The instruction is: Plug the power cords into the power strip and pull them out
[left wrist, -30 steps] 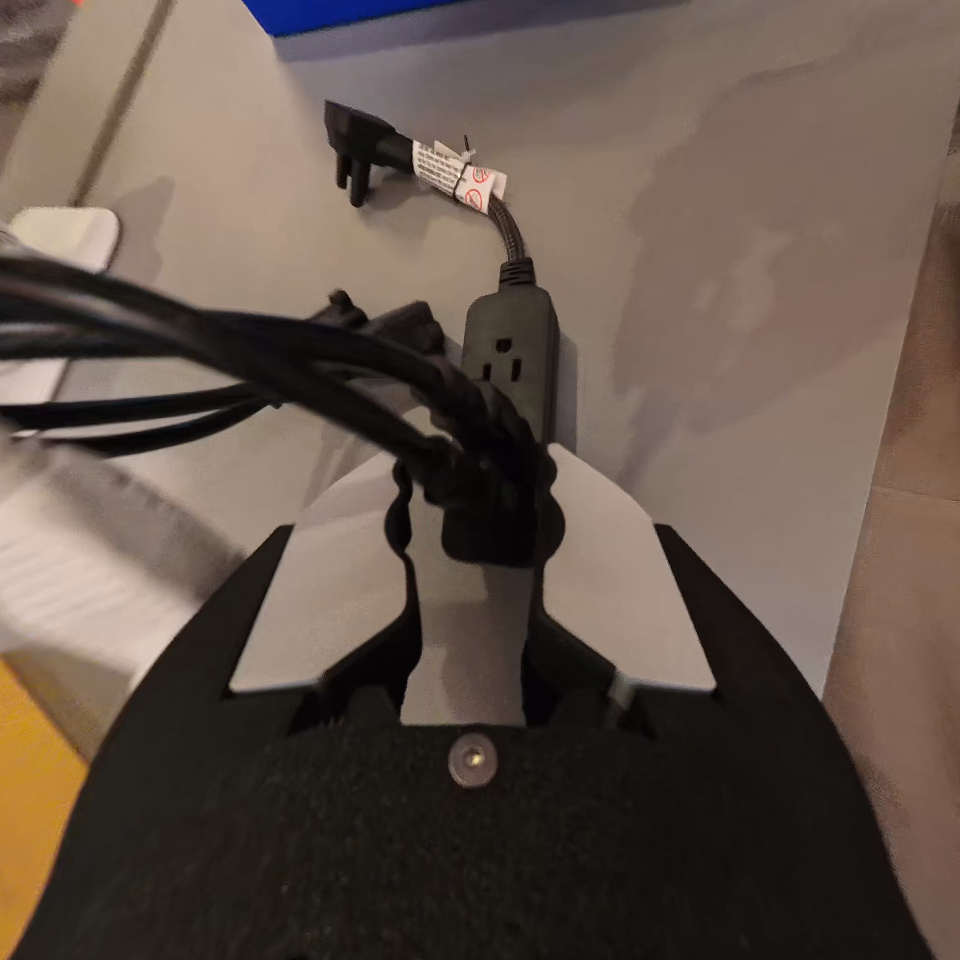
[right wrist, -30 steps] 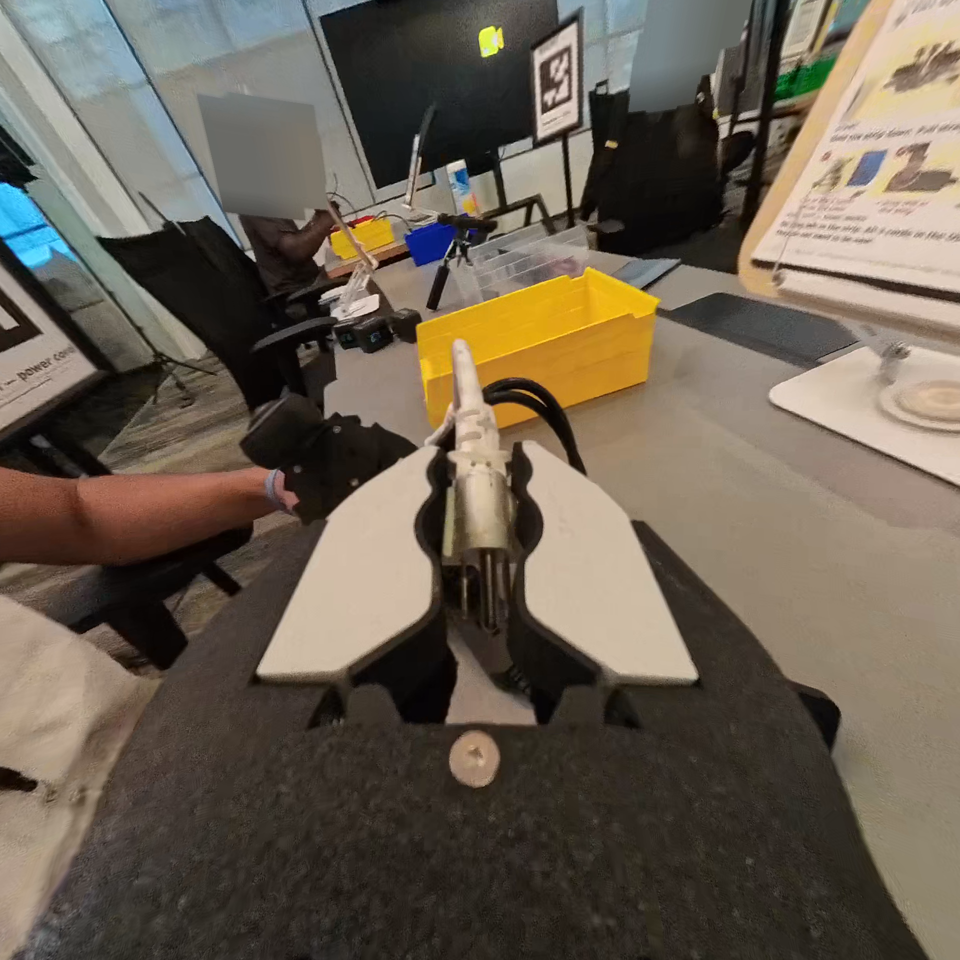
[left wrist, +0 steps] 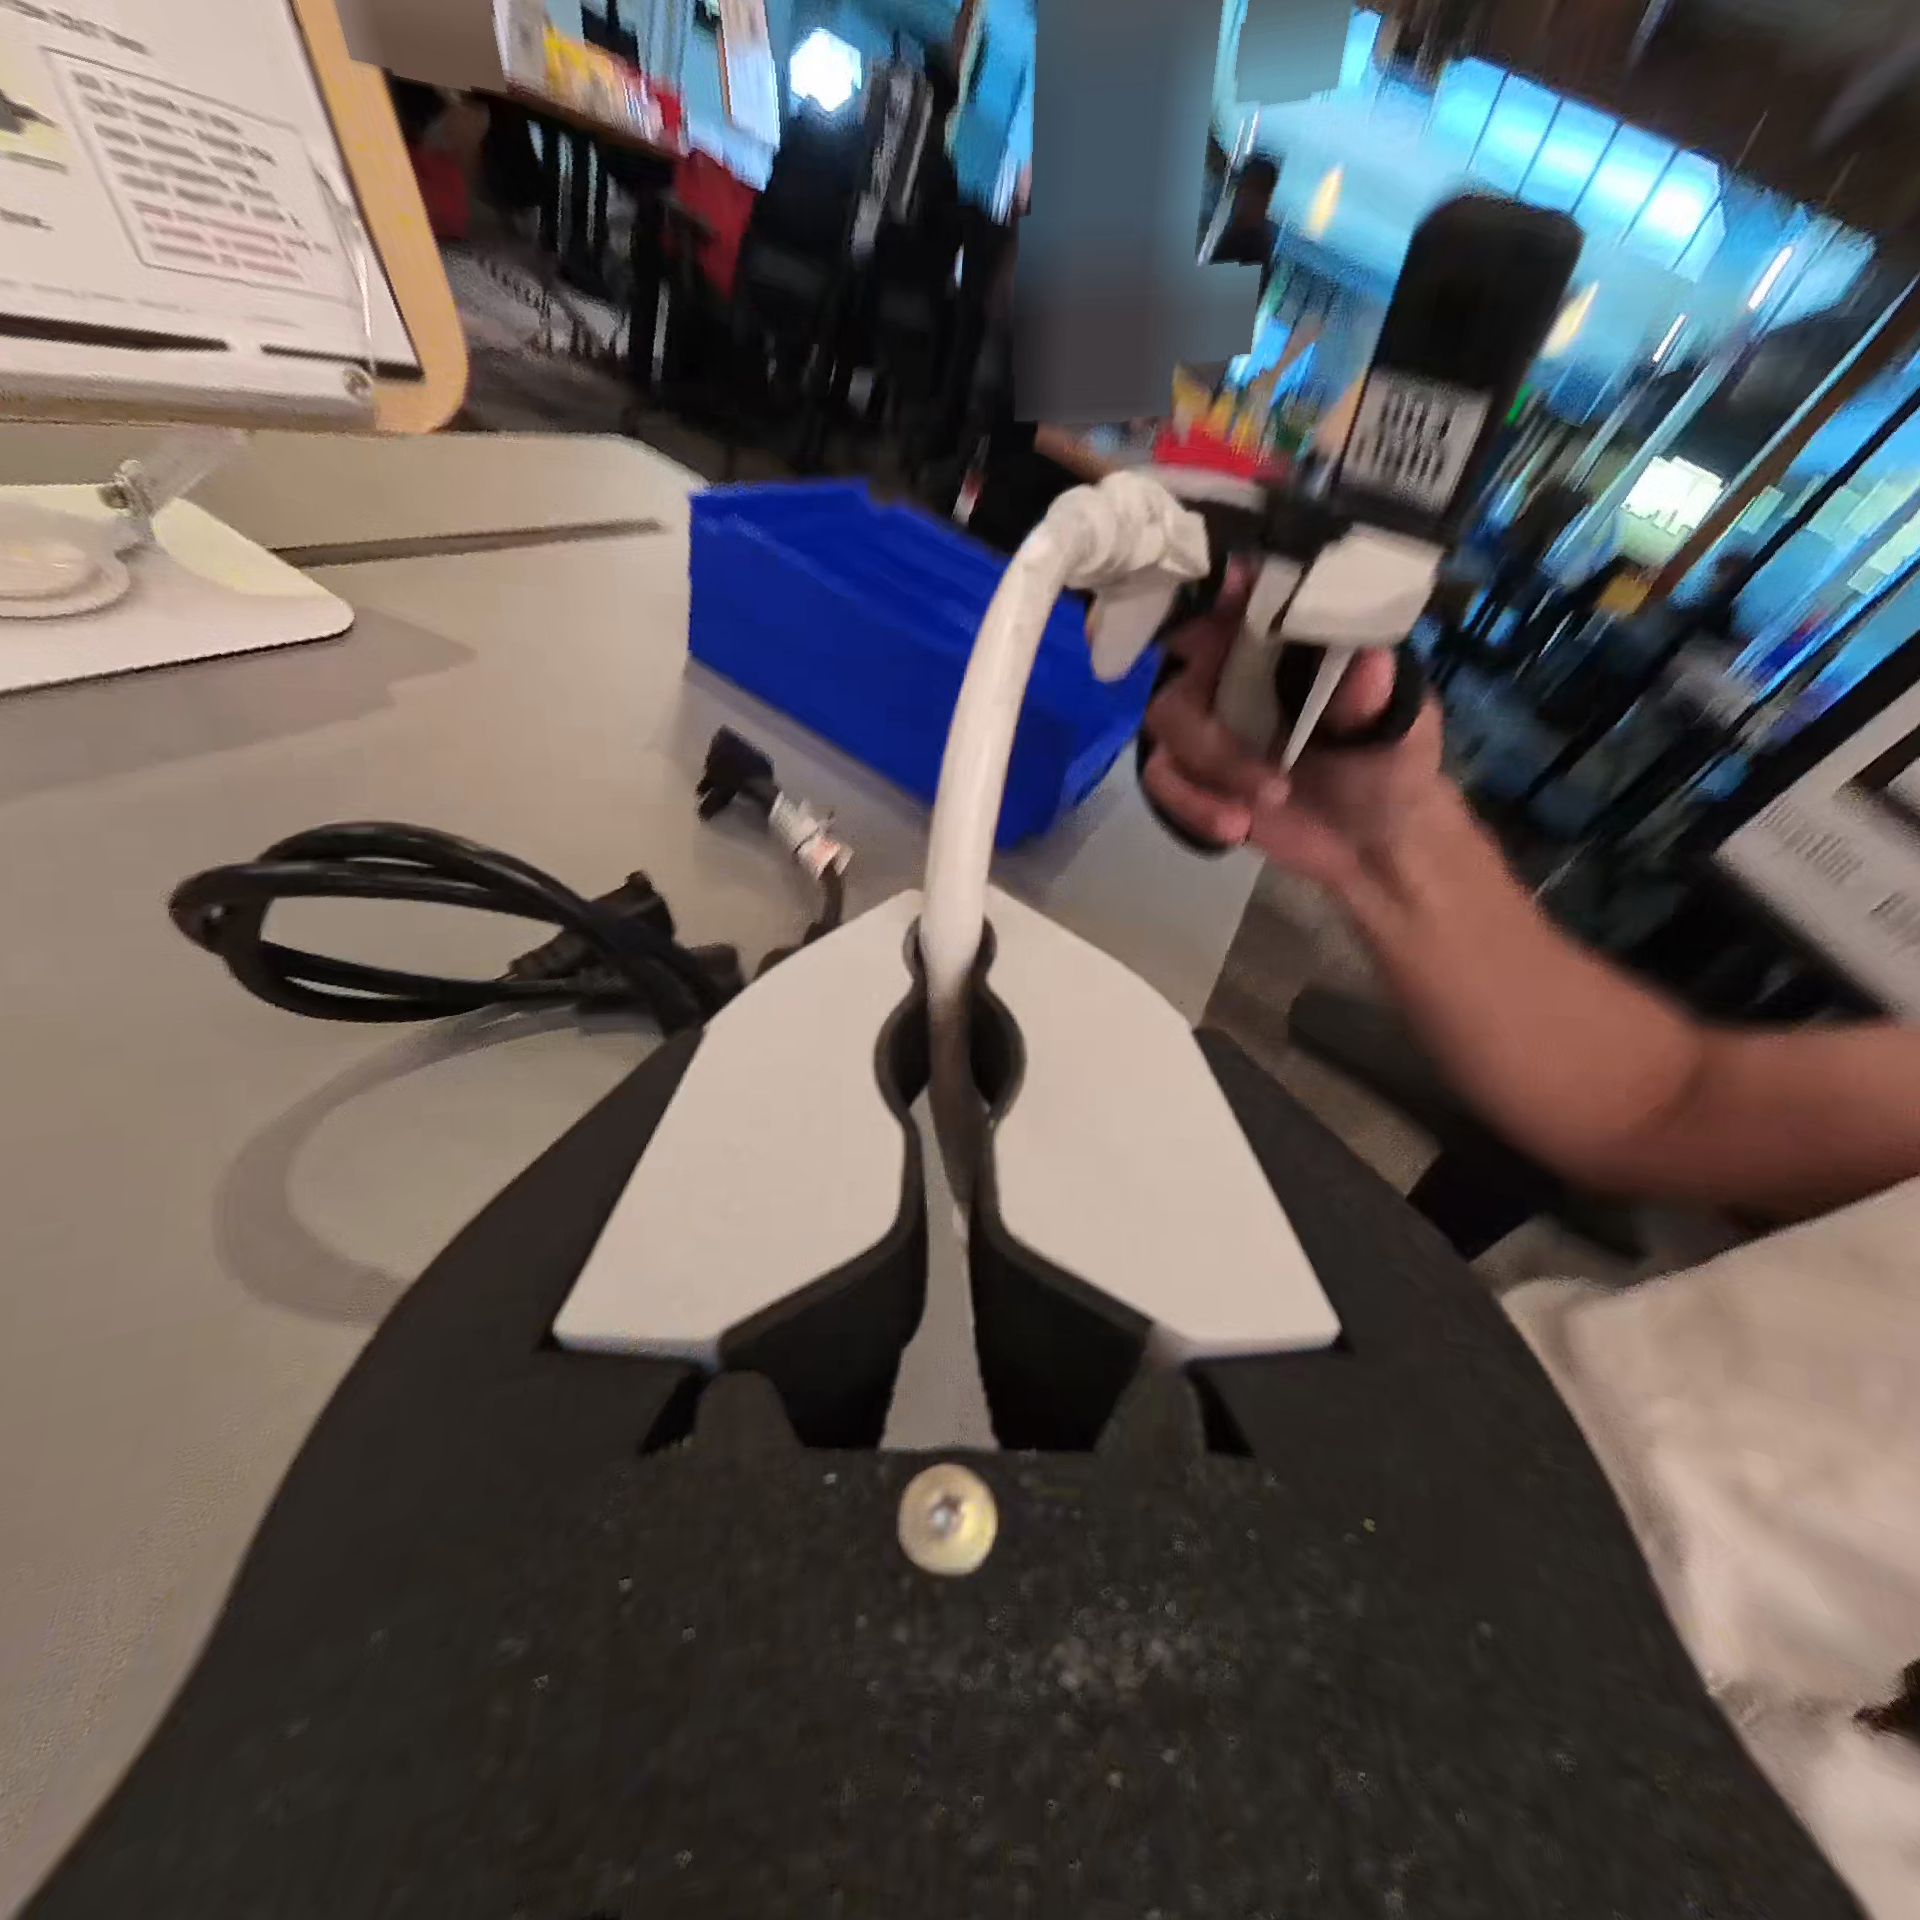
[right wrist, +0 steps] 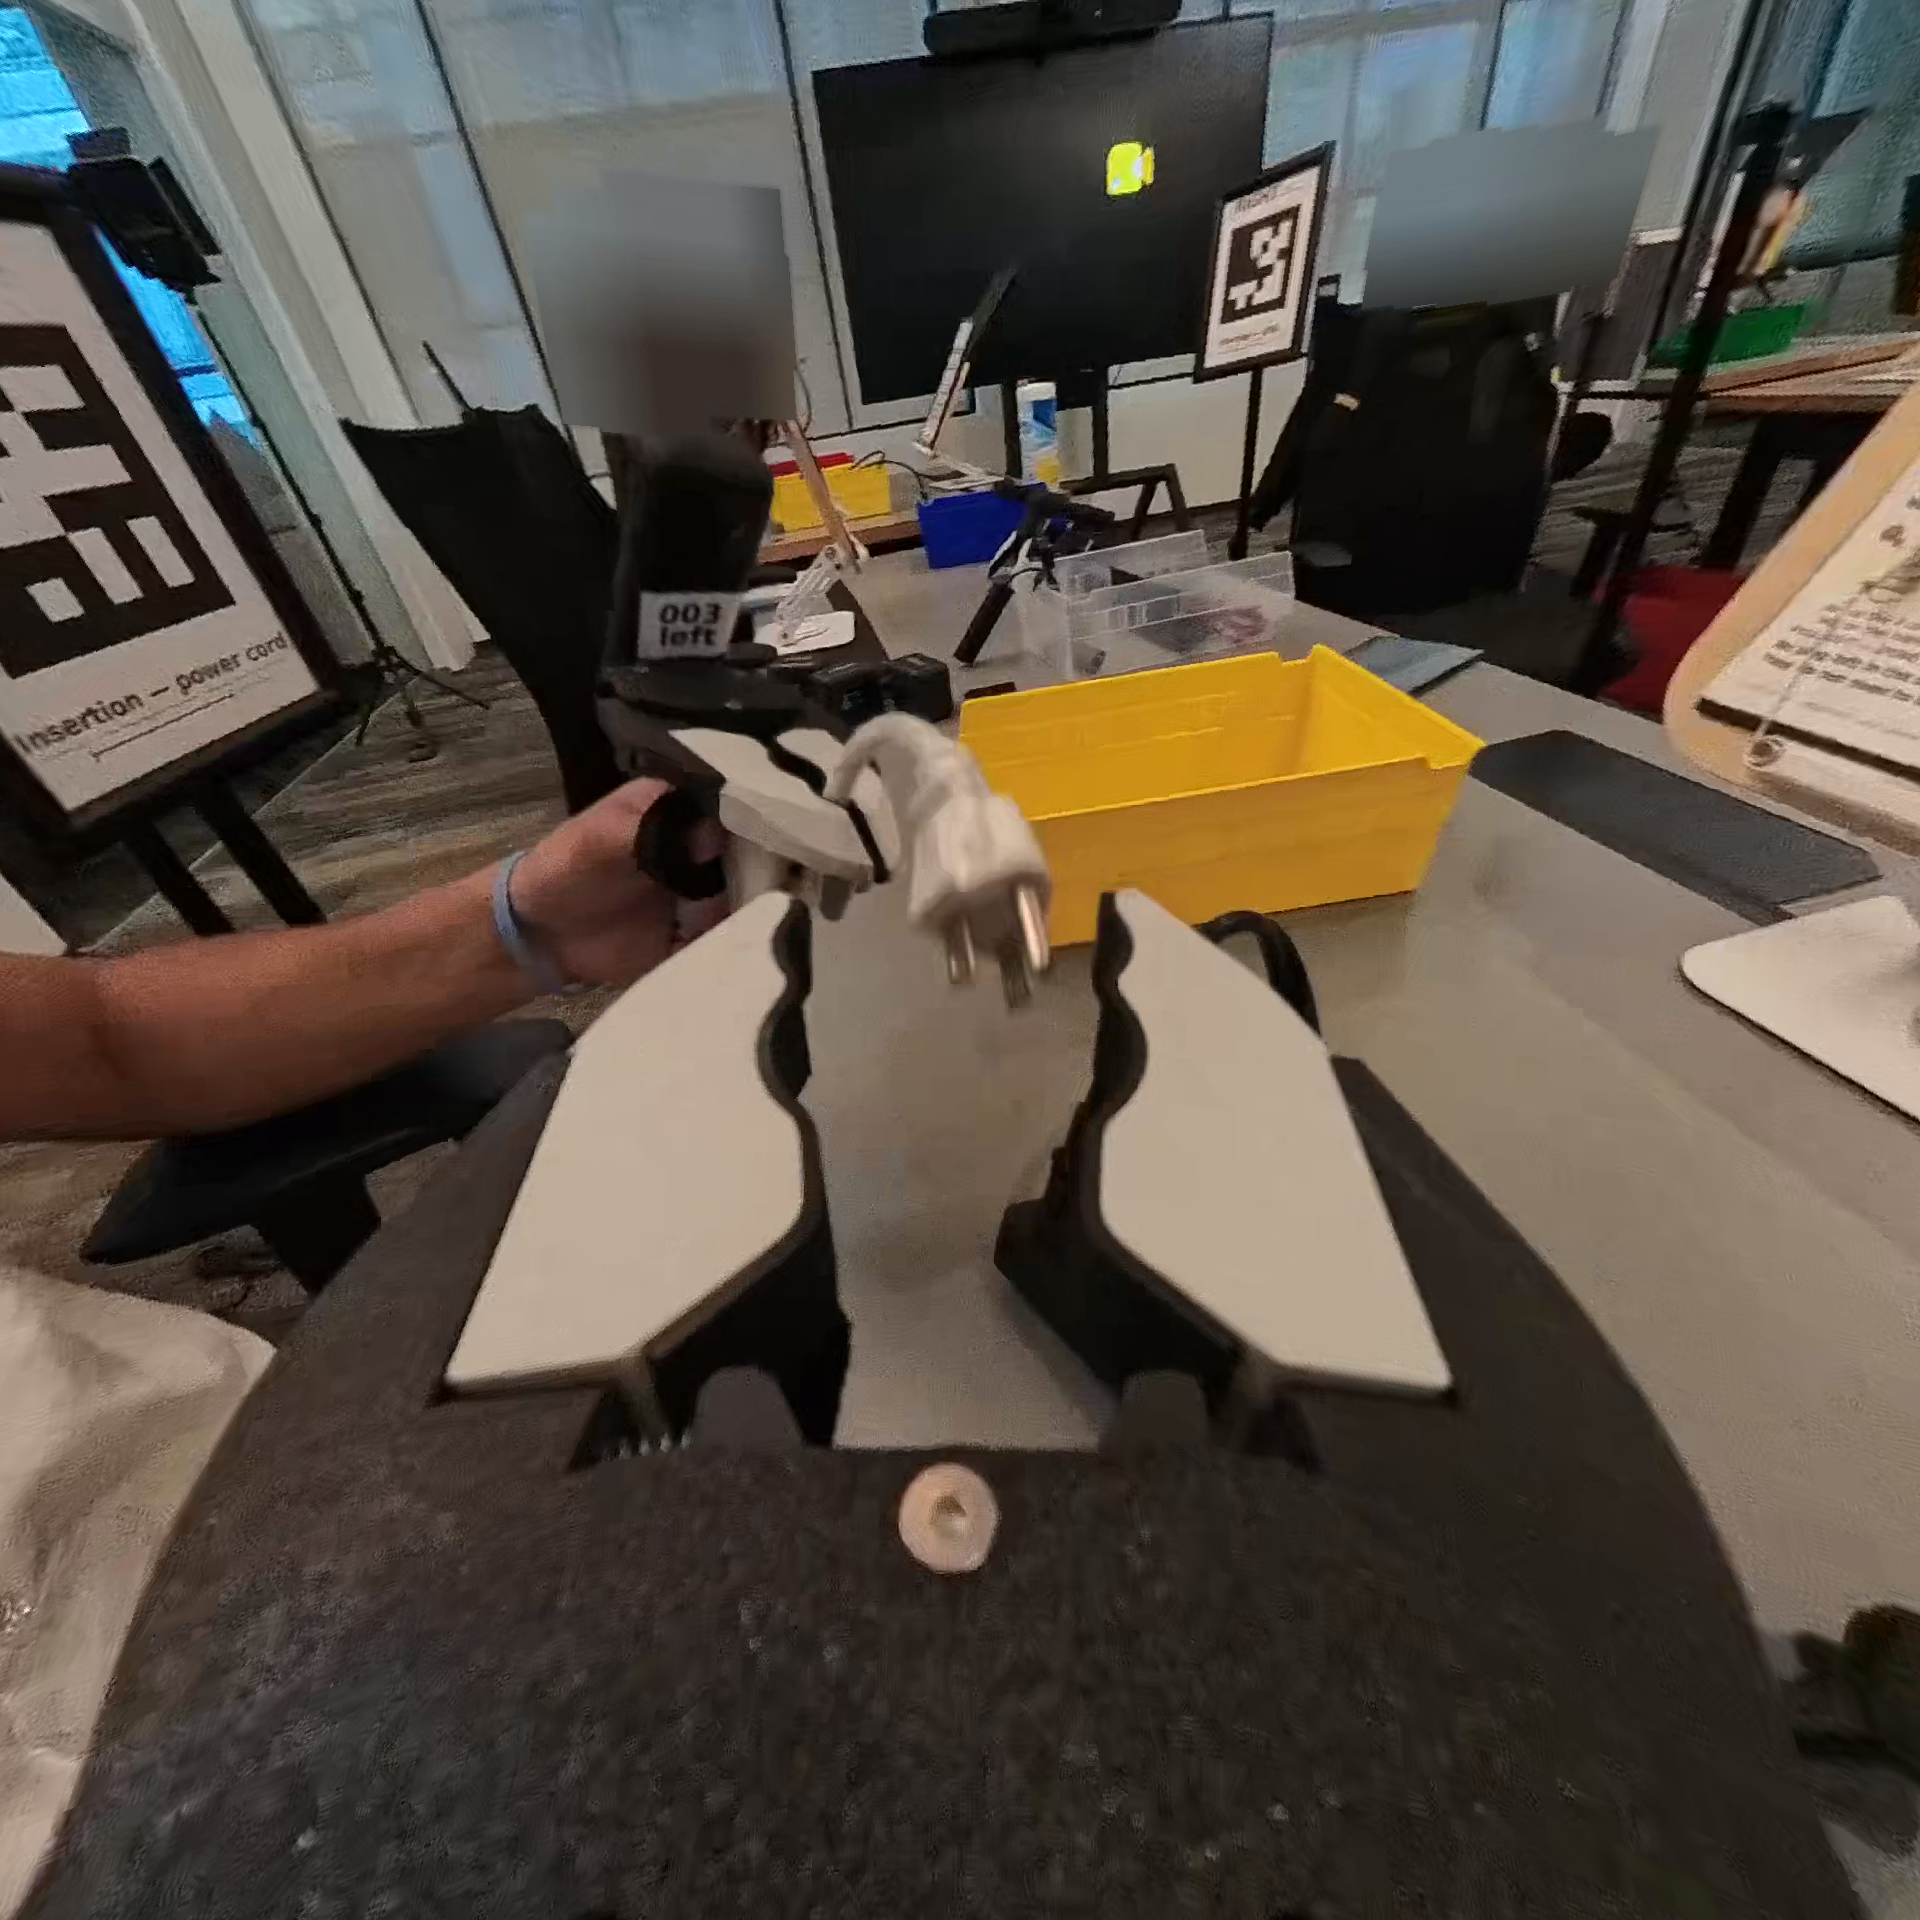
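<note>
Left wrist view: left hand-held gripper (left wrist: 951, 935) clamps white cord (left wrist: 971, 769), right hand-held gripper (right wrist: 951, 935) apart, plug (right wrist: 971, 842) unplugged, insertion remains.

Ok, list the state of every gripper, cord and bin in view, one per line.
left gripper: shut on the white cord
right gripper: open, holding nothing
white plug: in the air, prongs bare
black cord: coiled, lying on the table
yellow bin: no contents visible
</note>
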Tool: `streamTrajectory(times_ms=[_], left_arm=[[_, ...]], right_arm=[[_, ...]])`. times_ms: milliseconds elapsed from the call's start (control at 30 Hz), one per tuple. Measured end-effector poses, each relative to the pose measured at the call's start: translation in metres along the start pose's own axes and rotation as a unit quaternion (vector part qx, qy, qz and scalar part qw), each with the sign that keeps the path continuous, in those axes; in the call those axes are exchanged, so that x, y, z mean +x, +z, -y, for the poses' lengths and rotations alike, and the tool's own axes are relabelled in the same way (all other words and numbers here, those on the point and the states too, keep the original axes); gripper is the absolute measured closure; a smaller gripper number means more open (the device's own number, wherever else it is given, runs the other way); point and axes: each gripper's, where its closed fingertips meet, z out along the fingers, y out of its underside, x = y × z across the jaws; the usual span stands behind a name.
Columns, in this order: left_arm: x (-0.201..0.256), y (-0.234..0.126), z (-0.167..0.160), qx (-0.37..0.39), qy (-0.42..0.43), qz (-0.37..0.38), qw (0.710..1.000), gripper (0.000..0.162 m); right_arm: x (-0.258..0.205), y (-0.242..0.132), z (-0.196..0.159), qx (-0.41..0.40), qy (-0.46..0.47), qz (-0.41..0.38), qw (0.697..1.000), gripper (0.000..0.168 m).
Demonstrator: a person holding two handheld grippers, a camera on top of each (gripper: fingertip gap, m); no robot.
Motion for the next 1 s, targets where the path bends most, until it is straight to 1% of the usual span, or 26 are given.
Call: streamTrajectory(times_ms=[67,100,133,167,233,267,333,367,400,433,500,533,567,600,633,700,767,833,867,933,1000], left_arm=[[-0.002,-0.006,0.014,0.065,-0.057,-0.024,0.996,0.161],[-0.004,-0.009,0.023,0.098,-0.077,-0.032,0.992,0.161],[-0.005,-0.011,0.032,0.128,-0.090,-0.039,0.987,0.161],[-0.004,-0.012,0.039,0.152,-0.096,-0.046,0.983,0.161],[0.001,-0.008,0.047,0.175,-0.094,-0.061,0.978,0.161],[0.006,-0.004,0.049,0.179,-0.090,-0.071,0.977,0.161],[0.018,0.005,0.053,0.188,-0.078,-0.090,0.975,0.161],[0.024,0.009,0.054,0.191,-0.074,-0.099,0.974,0.161],[0.027,0.013,0.054,0.194,-0.069,-0.099,0.974,0.160],[0.028,0.014,0.055,0.199,-0.059,-0.094,0.974,0.160],[0.032,0.014,0.054,0.199,-0.028,-0.088,0.976,0.157],[0.030,0.015,0.051,0.190,-0.017,-0.077,0.979,0.143],[0.027,0.017,0.046,0.180,-0.009,-0.065,0.982,0.128],[0.024,0.019,0.039,0.166,-0.002,-0.058,0.984,0.122],[0.021,0.021,0.029,0.153,0.000,-0.055,0.987,0.120],[0.015,0.025,0.000,0.113,-0.002,-0.055,0.992,0.117],[0.003,0.028,-0.039,0.062,0.012,-0.032,0.997,0.121],[-0.011,0.035,-0.060,0.024,0.027,-0.001,0.999,0.125],[-0.013,0.039,-0.063,0.008,0.023,-0.002,1.000,0.125],[-0.011,0.045,-0.063,-0.002,0.017,-0.014,1.000,0.126],[-0.013,0.049,-0.068,-0.008,0.013,-0.012,1.000,0.129]], right_arm=[[0.008,-0.007,-0.002,0.006,0.031,-0.035,0.999,0.113],[0.010,-0.008,-0.007,0.011,0.053,-0.043,0.998,0.113],[0.008,-0.005,-0.016,0.014,0.086,-0.033,0.996,0.113],[-0.003,0.004,-0.027,0.010,0.124,0.001,0.992,0.113],[-0.031,0.031,-0.054,-0.020,0.189,0.082,0.978,0.104],[-0.045,0.044,-0.062,-0.027,0.210,0.114,0.971,0.103],[-0.061,0.066,-0.065,-0.008,0.241,0.146,0.960,0.102],[-0.068,0.074,-0.068,-0.009,0.255,0.159,0.954,0.111],[-0.077,0.077,-0.072,-0.032,0.263,0.187,0.946,0.134],[-0.077,0.078,-0.074,-0.047,0.258,0.181,0.948,0.134],[-0.069,0.071,-0.075,-0.064,0.191,0.142,0.969,0.134],[-0.062,0.065,-0.072,-0.068,0.174,0.123,0.975,0.134],[-0.053,0.055,-0.064,-0.060,0.169,0.110,0.978,0.134],[-0.043,0.043,-0.054,-0.045,0.160,0.094,0.982,0.134],[-0.031,0.030,-0.043,-0.033,0.145,0.069,0.987,0.134],[-0.013,-0.001,-0.015,-0.004,0.118,0.032,0.993,0.134],[0.009,-0.041,0.017,0.032,0.088,-0.024,0.995,0.135],[0.032,-0.090,0.047,0.071,0.061,-0.087,0.992,0.135],[0.044,-0.117,0.060,0.092,0.054,-0.120,0.987,0.135],[0.072,-0.170,0.072,0.107,0.040,-0.208,0.971,0.135],[0.108,-0.221,0.065,0.099,0.038,-0.323,0.940,0.135]])
